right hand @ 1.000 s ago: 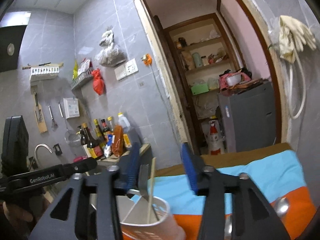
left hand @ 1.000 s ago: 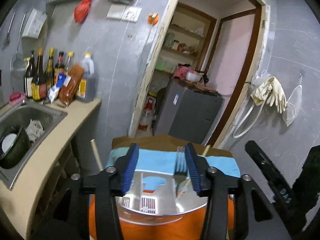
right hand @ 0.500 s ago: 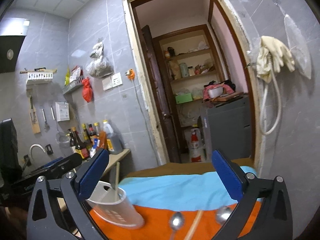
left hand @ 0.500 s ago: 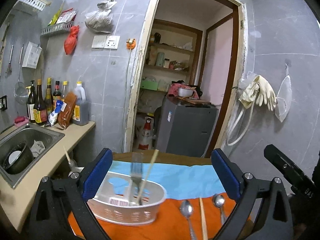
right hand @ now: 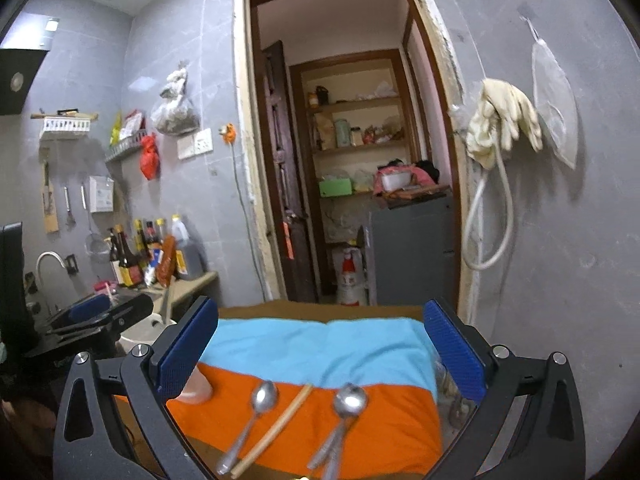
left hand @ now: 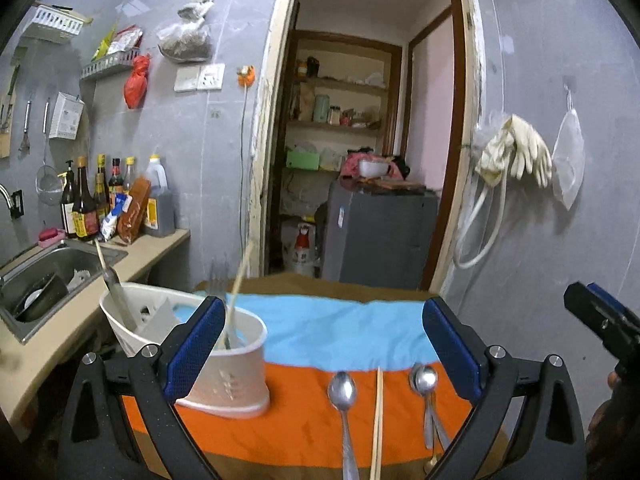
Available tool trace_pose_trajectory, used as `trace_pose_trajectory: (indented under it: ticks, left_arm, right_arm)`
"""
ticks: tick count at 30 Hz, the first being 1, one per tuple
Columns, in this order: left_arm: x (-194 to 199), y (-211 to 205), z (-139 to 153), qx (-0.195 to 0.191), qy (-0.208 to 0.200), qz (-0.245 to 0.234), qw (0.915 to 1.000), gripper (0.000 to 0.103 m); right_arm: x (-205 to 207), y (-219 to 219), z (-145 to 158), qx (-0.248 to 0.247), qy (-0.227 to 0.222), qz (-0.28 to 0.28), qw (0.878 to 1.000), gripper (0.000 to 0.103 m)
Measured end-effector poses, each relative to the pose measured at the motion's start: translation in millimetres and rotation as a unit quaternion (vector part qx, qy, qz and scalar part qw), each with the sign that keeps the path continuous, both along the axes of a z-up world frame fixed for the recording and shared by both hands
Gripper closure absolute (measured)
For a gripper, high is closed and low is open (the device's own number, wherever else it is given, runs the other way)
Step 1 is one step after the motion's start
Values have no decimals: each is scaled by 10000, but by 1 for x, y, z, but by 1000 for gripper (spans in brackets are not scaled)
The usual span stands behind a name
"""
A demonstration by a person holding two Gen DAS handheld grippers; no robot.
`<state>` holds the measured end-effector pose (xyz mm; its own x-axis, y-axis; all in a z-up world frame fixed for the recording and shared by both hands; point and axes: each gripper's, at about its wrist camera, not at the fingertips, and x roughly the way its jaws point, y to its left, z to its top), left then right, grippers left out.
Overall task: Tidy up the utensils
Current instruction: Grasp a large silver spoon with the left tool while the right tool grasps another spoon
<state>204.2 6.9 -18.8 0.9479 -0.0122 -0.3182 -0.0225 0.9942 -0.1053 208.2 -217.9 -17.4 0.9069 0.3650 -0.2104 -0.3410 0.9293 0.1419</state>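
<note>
On the orange cloth [left hand: 304,420] at six o'clock lie two spoons [left hand: 342,394] and a chopstick [left hand: 378,408]; the white holder [left hand: 224,364] stands at nine. Both grippers' jaws gape wide, empty. Spoons look light, stiff, slippery: pinch mid-handle.
</note>
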Motion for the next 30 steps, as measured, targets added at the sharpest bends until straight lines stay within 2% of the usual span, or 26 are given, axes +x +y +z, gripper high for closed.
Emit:
trace_pose_trajectory:
  ticks: [9,14,20,24,28,30]
  left_arm:
    - [28,-20,-55,93,795,78,9968,6]
    - [53,-24,-88,116,1380,86,9903,6]
    - [81,-27,-117,181,1896,51,9817,7]
    - [99,-30,-132,268,2129,-31,9767,10]
    - [120,-32,-145,328,2423,-123,9696,27]
    - [129,-31,-151,328,2578,-133,9655,33]
  right_arm:
    - [27,-22,-42,41,566,-11,9984,0]
    - [52,-27,-71,32,1044,80,9945,0]
    - [79,-28,-99,19,1545,242,9877,0]
    - [95,-28,-112,14,1842,368,9822,13]
    - [113,-26,-125,9,2176,472,9749,29]
    - [122,-24,-129,0,2300,519,9718,33]
